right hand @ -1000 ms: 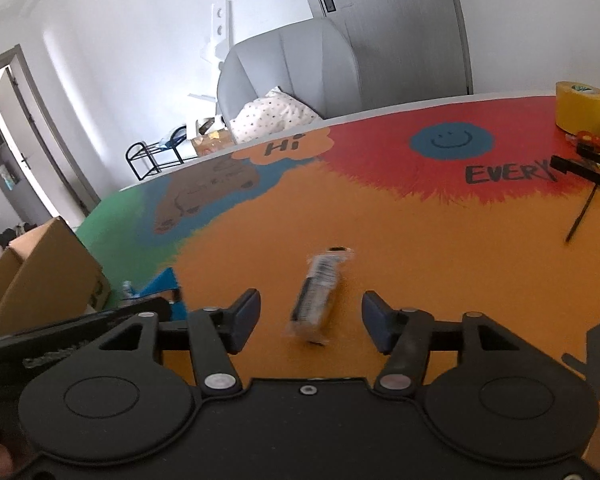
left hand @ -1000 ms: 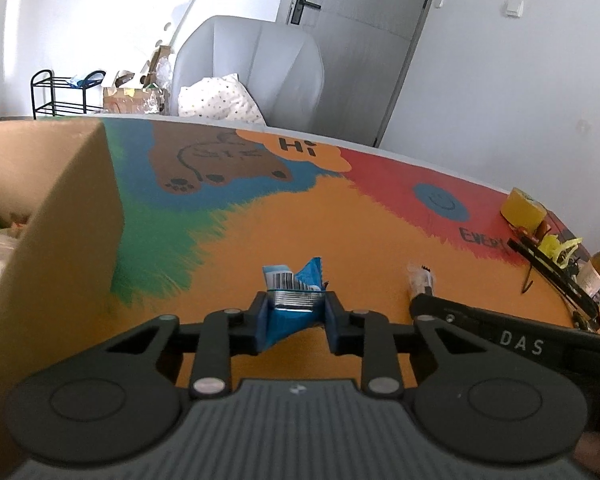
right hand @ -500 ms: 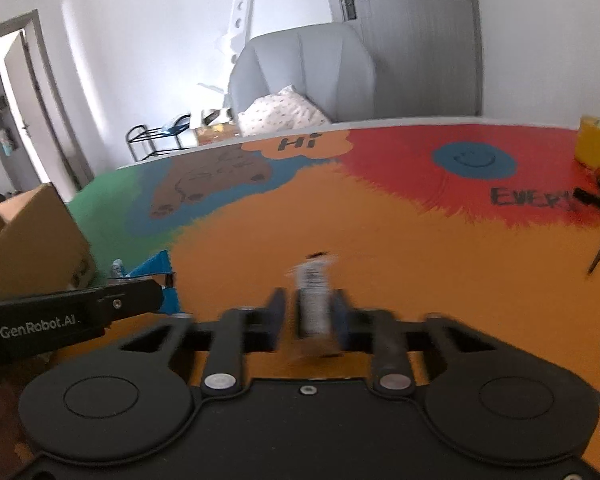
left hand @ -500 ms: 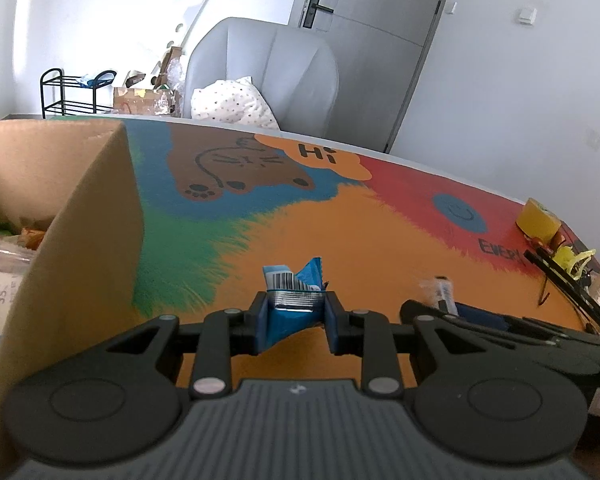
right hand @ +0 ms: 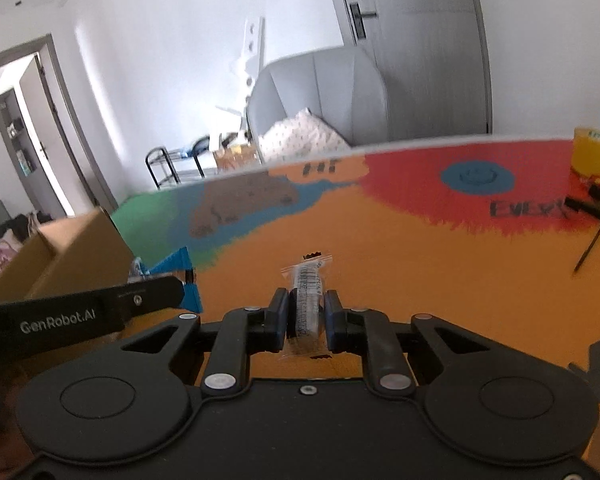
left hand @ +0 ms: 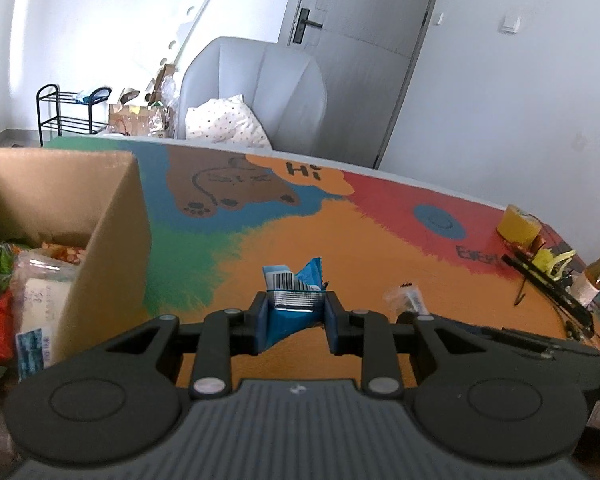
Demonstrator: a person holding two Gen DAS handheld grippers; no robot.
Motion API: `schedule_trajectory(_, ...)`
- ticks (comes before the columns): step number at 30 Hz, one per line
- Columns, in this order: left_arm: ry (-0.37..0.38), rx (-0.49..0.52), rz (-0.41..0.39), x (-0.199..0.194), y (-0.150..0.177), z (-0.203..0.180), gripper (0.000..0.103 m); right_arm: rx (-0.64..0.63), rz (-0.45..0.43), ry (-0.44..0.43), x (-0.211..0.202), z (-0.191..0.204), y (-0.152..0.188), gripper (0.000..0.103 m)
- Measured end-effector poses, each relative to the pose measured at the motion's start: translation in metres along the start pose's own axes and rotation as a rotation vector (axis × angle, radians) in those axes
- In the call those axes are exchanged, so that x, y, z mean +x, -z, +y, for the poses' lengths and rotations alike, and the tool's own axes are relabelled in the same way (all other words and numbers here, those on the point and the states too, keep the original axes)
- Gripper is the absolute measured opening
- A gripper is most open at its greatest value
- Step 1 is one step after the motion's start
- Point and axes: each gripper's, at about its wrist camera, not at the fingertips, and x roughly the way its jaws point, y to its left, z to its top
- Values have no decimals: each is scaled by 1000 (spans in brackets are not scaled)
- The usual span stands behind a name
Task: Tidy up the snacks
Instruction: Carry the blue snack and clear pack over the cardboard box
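Note:
My left gripper (left hand: 295,307) is shut on a blue snack packet (left hand: 294,300) with a barcode, held above the orange part of the painted table (left hand: 340,240). My right gripper (right hand: 307,311) is shut on a clear-wrapped dark snack bar (right hand: 308,300), lifted off the table (right hand: 420,272). That bar (left hand: 406,298) and the right gripper's arm show at the right of the left wrist view. The blue packet (right hand: 176,272) shows at the left of the right wrist view. An open cardboard box (left hand: 100,240) holding several snack bags stands just left of my left gripper.
A yellow tape roll (left hand: 518,224), black tools (left hand: 548,284) and a bottle (left hand: 598,272) lie at the table's right edge. A grey armchair (left hand: 260,92) with a dotted pillow stands behind the table. The cardboard box (right hand: 60,256) sits at the left of the right wrist view.
My right gripper closed on the clear-wrapped bar, which lay on the table between open jaws, and lifted it. My left gripper kept its grip on the blue packet and drifted slightly toward the box.

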Motion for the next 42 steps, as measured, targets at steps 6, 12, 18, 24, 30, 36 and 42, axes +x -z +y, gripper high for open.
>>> schedule_trajectory(6, 4, -3, -57, -23, -7, 1, 27, -8, -45, -16, -17, 10, -10, 17)
schedule_trajectory(12, 1, -13, -105, -43, -18, 7, 27, -27, -78, -39, -27, 26, -19, 17)
schedule_trajectory(18, -6, -29, -152, -63, -27, 17, 27, -51, -100, -61, -31, 43, -26, 17)
schedule_trajectory(24, -17, -59, -185, -78, -35, 37, 27, -80, -115, -87, -28, 66, -34, 17)
schedule_trajectory(30, -72, -88, -209, -90, -43, 63, 27, -103, -113, -129, -17, 91, -39, 17)
schedule_trajectory(36, -119, -125, -217, -94, -49, 91, 27, -120, -96, -160, -5, 112, -39, 17)
schedule_trajectory(42, -153, -155, -214, -95, -50, 113, 27, -141, -86, -183, 0, 130, -39, 17)
